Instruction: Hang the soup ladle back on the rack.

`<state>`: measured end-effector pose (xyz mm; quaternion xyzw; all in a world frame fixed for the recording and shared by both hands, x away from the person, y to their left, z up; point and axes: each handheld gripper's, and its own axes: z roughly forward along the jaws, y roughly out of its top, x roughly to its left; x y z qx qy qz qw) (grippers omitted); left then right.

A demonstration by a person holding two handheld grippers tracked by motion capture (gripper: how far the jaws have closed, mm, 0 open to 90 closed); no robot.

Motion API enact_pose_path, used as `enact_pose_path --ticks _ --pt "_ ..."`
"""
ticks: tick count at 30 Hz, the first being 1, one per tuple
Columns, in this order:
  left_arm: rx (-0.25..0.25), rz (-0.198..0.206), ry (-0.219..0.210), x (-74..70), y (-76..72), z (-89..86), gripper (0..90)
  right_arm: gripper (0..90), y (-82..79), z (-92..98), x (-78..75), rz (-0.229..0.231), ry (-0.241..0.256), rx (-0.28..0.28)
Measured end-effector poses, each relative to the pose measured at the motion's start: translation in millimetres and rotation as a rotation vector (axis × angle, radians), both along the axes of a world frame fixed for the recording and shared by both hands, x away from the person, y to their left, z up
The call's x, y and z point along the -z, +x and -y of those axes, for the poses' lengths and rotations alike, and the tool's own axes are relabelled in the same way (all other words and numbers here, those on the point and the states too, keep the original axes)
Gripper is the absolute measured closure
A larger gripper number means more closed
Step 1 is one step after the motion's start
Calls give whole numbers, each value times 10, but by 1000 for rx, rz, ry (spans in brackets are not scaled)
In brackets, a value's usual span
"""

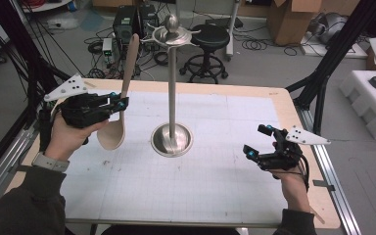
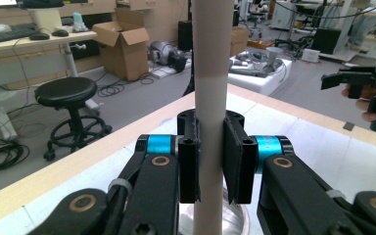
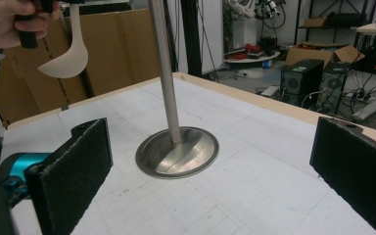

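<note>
- While I am looking down from the high view, my left gripper [image 1: 120, 104] is pinching the handle of a wooden ladle [image 1: 119, 105], bowl hanging down above the table [image 1: 225, 196], just left of the steel utensil stand [image 1: 172, 88]. My right gripper [image 1: 257, 142] is hovering with jaws spread, holding nothing, well right of the stand's base.
- Looking along the left gripper [image 2: 210, 161], I am seeing both pads pressed flat on the pale handle [image 2: 209, 73], which is running upright between them. I judge the grip square, so I am planning to raise the ladle without twisting.
- Looking along the right gripper [image 3: 210, 171], jaws wide apart, I am watching the pole [image 3: 166, 73] and dish-shaped base [image 3: 177, 152]; the ladle bowl [image 3: 66, 61] is hanging up left. Probably hanging comes next: I would steady the stand if it wobbles.
</note>
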<state>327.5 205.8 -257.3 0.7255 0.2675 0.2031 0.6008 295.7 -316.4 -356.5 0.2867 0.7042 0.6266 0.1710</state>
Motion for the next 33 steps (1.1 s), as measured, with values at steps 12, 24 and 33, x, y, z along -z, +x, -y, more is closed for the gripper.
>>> enact_pose_path --ticks 12,24,33 --pt "13 -9 14 -28 44 56 781 11 -7 22 -9 3 9 2" --pt "41 -23 14 6 54 113 781 11 -7 27 -8 3 10 2" --pt "40 -32 19 62 70 136 781 11 -7 24 -9 3 12 1"
